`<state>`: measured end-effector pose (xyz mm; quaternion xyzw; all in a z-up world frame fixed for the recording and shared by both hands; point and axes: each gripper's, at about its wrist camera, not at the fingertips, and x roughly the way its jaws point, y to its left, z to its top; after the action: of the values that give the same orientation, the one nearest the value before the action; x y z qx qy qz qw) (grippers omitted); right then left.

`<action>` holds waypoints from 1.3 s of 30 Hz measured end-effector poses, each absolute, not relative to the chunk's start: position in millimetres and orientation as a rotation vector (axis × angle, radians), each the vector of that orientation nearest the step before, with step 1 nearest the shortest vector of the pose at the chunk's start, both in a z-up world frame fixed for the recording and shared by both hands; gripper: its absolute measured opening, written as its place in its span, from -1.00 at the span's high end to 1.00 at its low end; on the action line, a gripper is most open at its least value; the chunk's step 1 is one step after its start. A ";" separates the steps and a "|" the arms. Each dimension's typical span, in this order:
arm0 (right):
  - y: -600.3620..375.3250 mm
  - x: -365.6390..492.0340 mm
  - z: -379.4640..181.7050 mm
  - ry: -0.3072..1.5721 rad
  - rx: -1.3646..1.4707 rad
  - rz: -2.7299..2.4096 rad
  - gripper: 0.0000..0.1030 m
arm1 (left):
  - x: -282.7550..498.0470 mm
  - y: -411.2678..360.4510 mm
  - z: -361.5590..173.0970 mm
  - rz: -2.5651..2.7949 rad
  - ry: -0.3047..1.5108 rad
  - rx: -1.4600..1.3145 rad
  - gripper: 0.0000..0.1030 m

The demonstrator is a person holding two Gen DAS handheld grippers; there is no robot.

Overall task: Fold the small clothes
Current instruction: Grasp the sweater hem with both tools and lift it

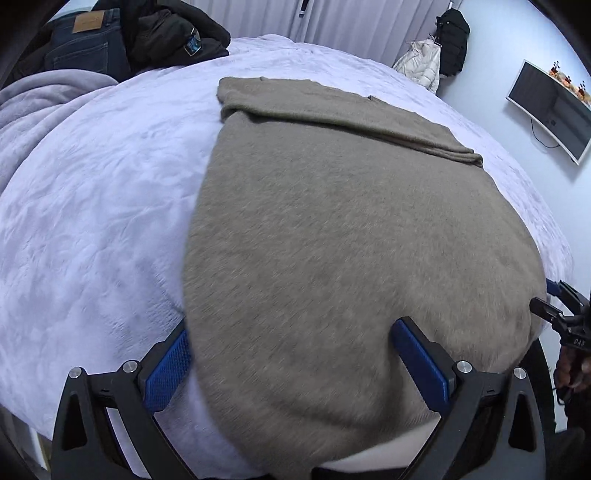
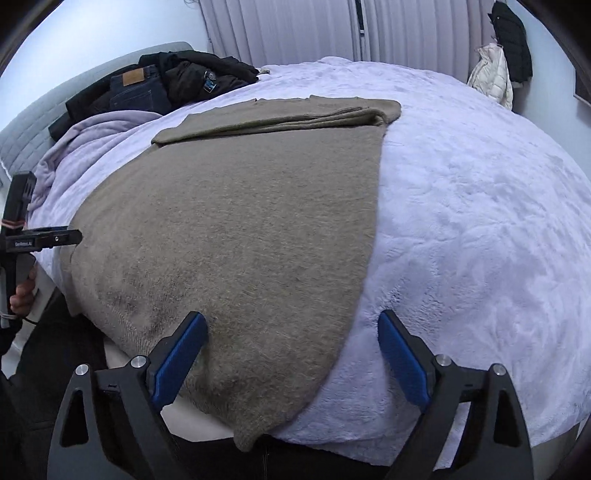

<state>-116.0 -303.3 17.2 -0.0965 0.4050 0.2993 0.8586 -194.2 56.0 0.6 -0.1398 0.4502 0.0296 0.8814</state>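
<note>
A taupe knit garment (image 1: 332, 229) lies flat on the lavender bed cover (image 1: 92, 229), its far part folded across into a band (image 1: 332, 114). Its near hem hangs over the bed's front edge. My left gripper (image 1: 291, 332) is open, its jaws straddling the garment's near left corner, one blue pad on the cover and one on the fabric. In the right wrist view the garment (image 2: 240, 229) fills the middle. My right gripper (image 2: 291, 328) is open around its near right corner. Each gripper shows at the edge of the other's view: the right one (image 1: 561, 317), the left one (image 2: 44, 240).
Dark jeans and a black jacket (image 1: 122, 40) are piled at the bed's far left, by a bunched lavender blanket (image 1: 40, 110). Curtains (image 2: 295, 29) hang behind. Coats (image 1: 439, 55) hang on the right wall near a monitor (image 1: 554, 107). The bed cover (image 2: 480, 221) lies bare to the right.
</note>
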 end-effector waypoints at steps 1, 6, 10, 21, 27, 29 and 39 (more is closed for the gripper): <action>-298.4 -115.4 18.2 0.837 -0.200 0.639 -0.51 | -192.4 53.9 0.9 0.068 0.931 -0.291 -0.99; -301.5 -113.3 15.5 0.848 -0.121 0.710 0.18 | -201.4 50.0 -3.9 0.094 0.908 -0.268 -0.99; -310.4 -110.5 10.9 0.855 -0.042 0.743 0.19 | -201.2 46.2 -7.2 0.133 0.887 -0.258 -0.99; -314.9 -94.7 8.5 0.892 0.075 0.776 0.74 | -205.1 54.8 9.2 0.108 0.873 -0.282 0.52; -321.4 -96.6 23.0 0.883 0.083 0.815 0.78 | -206.1 57.1 9.3 0.069 0.872 -0.306 0.74; -320.3 -94.0 13.0 0.925 0.051 0.806 0.72 | -207.0 57.8 2.5 0.059 0.868 -0.306 0.73; -318.0 -97.3 -2.1 0.898 0.044 0.789 0.60 | -206.9 59.5 3.8 0.057 0.871 -0.343 0.77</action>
<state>-97.3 -318.0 -2.1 0.0206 0.4227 0.3716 0.8263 -206.9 59.5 3.8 -0.1653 0.4198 0.0277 0.8920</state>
